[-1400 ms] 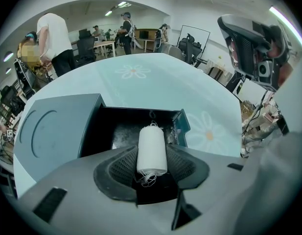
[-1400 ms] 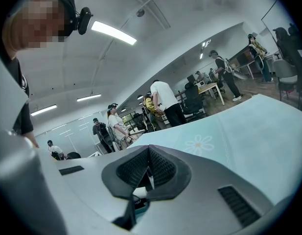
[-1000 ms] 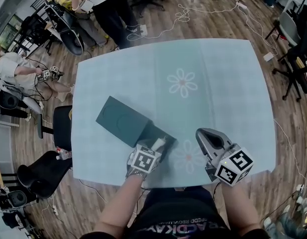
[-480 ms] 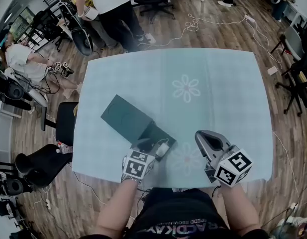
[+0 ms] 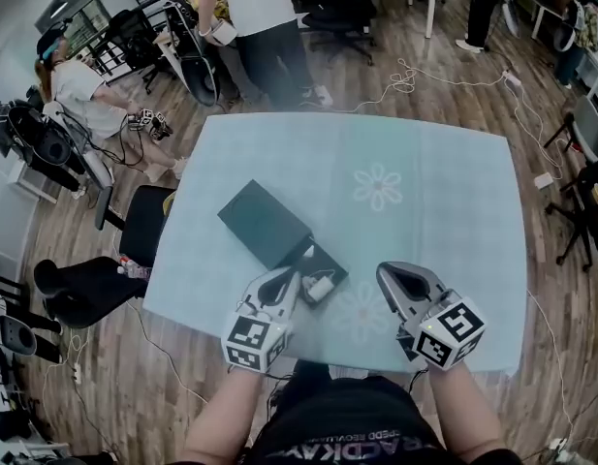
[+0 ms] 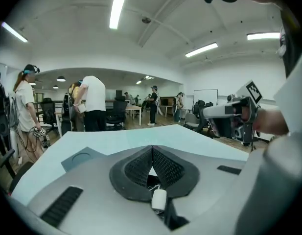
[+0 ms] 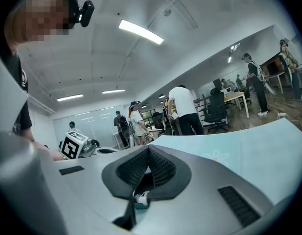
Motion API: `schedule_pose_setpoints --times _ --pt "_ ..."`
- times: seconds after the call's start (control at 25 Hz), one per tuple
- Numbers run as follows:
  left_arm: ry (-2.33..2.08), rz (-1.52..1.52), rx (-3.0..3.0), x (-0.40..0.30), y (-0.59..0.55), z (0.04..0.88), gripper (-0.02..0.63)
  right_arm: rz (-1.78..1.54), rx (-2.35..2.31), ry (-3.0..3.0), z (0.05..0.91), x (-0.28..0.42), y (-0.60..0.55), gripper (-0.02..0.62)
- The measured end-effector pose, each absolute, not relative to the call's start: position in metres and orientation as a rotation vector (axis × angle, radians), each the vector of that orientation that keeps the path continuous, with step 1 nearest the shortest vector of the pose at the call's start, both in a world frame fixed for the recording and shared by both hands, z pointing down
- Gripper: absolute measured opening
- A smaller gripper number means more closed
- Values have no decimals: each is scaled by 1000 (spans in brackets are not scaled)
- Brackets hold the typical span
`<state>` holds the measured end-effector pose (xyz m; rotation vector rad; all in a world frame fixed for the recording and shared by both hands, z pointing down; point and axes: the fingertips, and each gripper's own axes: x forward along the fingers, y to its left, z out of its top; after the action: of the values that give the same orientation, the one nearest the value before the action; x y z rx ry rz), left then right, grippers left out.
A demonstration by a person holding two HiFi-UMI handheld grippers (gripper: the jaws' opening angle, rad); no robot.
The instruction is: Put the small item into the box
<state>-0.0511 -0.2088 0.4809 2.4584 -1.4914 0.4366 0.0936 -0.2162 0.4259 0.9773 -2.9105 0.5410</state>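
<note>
Small item (image 5: 320, 287) lies inside the box (image 5: 333, 263), in its open tray. It's white with a thin cord curled by it. The dark lid (image 5: 263, 223) lies flat on the far-left side of the box, right up against it. I'd call the placing done or close to it.

Left gripper (image 5: 296, 278) hangs just above the box's near-left edge. Its jaws have just been closing and now meet, with nothing between them. In the left gripper view the item shows below the shut pads, down in the box, not pinched.

Right gripper (image 5: 388, 274) is off to the right of the box, clear of it. Its jaws are together too and empty, with only tablecloth showing under them.

Handling, my guess:
- Light, with a hard smooth plastic shell. Rigid enough for a firm pinch but likely slippery on the rounded corners.
- The cord is limp and may snag on the box rim or drag the body.
- If I have to re-seat it, I'd take it across the two flat sides of the body, mid-length, coming from above the box, not by the cord.
- The tray walls sit close to the item, so there's little room for the pads.
</note>
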Motion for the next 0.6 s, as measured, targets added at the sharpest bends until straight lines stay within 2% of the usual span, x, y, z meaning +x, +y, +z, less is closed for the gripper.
schedule_pose_setpoints --times 0.6 --pt "-1716 280 2485 -87 -113 409 34 432 783 -2961 405 49 -155 18"
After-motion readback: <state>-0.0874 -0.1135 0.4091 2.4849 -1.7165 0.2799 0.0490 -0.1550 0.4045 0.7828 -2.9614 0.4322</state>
